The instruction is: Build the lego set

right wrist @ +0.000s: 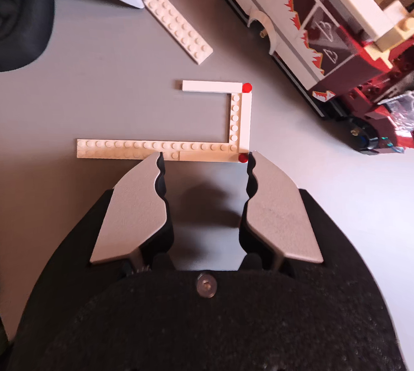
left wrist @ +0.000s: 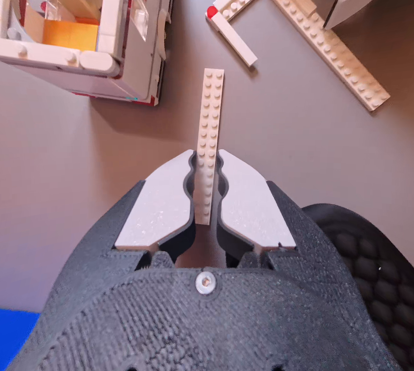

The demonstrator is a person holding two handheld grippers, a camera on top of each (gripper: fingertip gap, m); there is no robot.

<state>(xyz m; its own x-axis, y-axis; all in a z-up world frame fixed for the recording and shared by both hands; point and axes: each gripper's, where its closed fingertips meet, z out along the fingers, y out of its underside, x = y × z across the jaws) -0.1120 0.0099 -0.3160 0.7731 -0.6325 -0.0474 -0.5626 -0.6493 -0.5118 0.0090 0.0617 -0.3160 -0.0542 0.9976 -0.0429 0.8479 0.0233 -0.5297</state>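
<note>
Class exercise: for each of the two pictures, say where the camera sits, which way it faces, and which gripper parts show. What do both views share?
Left wrist view: rides the left gripper, looking down its fingers, shut on a white studded plate, toward the grey table.
Right wrist view: rides the open right gripper, facing the white brick frame.
Shared: frame, plate, brick-built vehicle.

Claw fingers (left wrist: 251, 201): flat grey plates, wavy black inner pads.
Body (right wrist: 201, 326): black, ribbed printed shell.
Screw (left wrist: 205, 285): silver, centred.

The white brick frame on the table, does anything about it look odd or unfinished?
The frame has only three sides: the long studded strip far outruns the short tile opposite, leaving one end open. Red studs mark just two corners.
</note>
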